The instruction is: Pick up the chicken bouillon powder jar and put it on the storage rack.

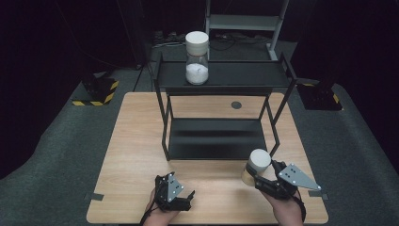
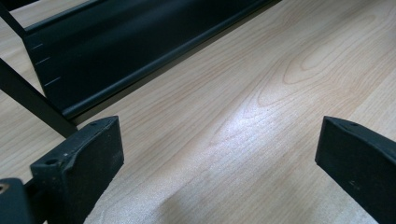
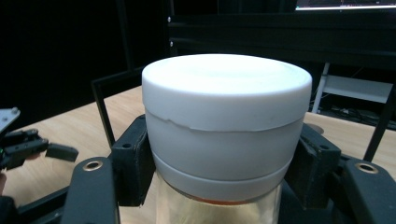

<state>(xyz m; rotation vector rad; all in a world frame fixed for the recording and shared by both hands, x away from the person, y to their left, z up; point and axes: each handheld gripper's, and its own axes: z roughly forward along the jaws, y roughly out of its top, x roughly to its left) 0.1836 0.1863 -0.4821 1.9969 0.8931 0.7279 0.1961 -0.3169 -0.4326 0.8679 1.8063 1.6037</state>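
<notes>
High view looks down on a light wooden surface (image 1: 136, 141) carrying a black two-tier metal rack (image 1: 221, 75), with dark carpet around it. On the rack's top shelf, towards its left half, stands a clear glass jar (image 1: 196, 61) with a tall white lid and white powder settled in its bottom. At the near right of the surface, just in front of the rack's right front leg, the right tongs (image 1: 251, 173) hold a second jar (image 1: 256, 165), white-lidded with a yellowish glass body. Right gripper view shows that held jar close up: its broad white lid (image 3: 226, 116) sits between the two black jaws, which press against the jar from either side just under the lid, with amber-tinted glass visible below. The left tongs (image 1: 187, 197) sit at the near left-centre of the surface, in front of the rack's left front leg and well apart from the right ones. Left gripper view shows their jaws spread wide with nothing but bare wood between them (image 2: 219, 144), and the rack's lower shelf (image 2: 116, 51) running across the upper left
</notes>
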